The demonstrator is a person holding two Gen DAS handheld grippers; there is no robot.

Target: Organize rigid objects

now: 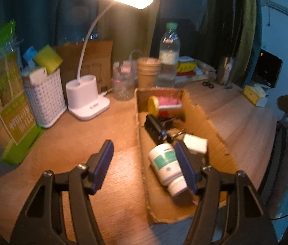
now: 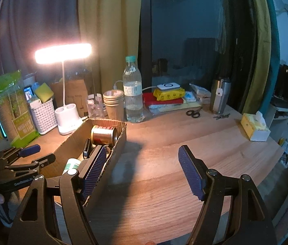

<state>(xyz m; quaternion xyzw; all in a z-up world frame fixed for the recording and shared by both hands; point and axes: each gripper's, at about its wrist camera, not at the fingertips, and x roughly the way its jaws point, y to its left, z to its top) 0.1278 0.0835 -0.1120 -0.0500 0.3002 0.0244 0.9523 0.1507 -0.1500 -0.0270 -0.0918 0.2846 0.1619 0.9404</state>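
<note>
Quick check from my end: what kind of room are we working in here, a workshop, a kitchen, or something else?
Most likely a home desk, perhaps in a bedroom or study: a lit desk lamp on a wooden desk, curtains behind it, and everyday clutter like a water bottle and tissue box.

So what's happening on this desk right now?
A person with two handheld grippers is sorting loose items into a cardboard box on the desk. A white pill bottle already lies inside with a tin can. The left gripper and right gripper are both open and empty.
</note>
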